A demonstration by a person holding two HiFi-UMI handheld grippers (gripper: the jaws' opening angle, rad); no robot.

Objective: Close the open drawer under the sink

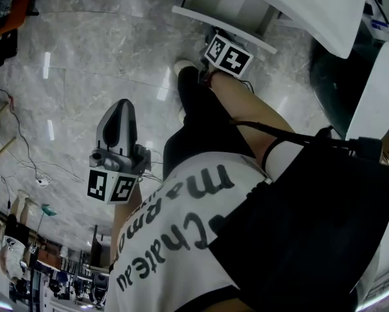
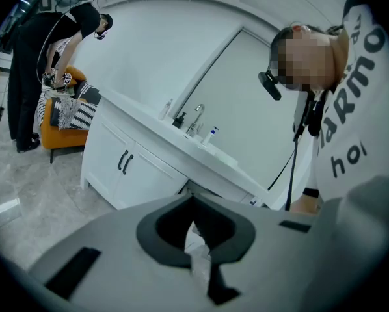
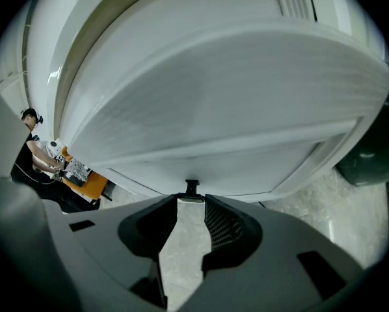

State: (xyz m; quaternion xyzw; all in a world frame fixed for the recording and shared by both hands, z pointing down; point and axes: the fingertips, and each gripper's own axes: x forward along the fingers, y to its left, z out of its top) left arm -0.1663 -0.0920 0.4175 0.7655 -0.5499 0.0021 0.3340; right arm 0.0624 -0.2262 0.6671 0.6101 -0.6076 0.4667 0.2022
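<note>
Print on the person's white shirt [image 1: 181, 239] reads "Chatea" and "marmo". The left gripper [image 1: 123, 106] has its fingers together, empty. The right gripper [image 3: 191, 203] has its fingers apart, empty, near the far open drawer [image 3: 214, 129] and its dark handle [image 3: 192, 187].

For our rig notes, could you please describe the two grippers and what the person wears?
Both the left gripper and right gripper have grey jaws with black inner linings, the right's ribbed. Each carries a white cube of black square markers. The person wears a white shirt with black lettering and a black bag.
</note>
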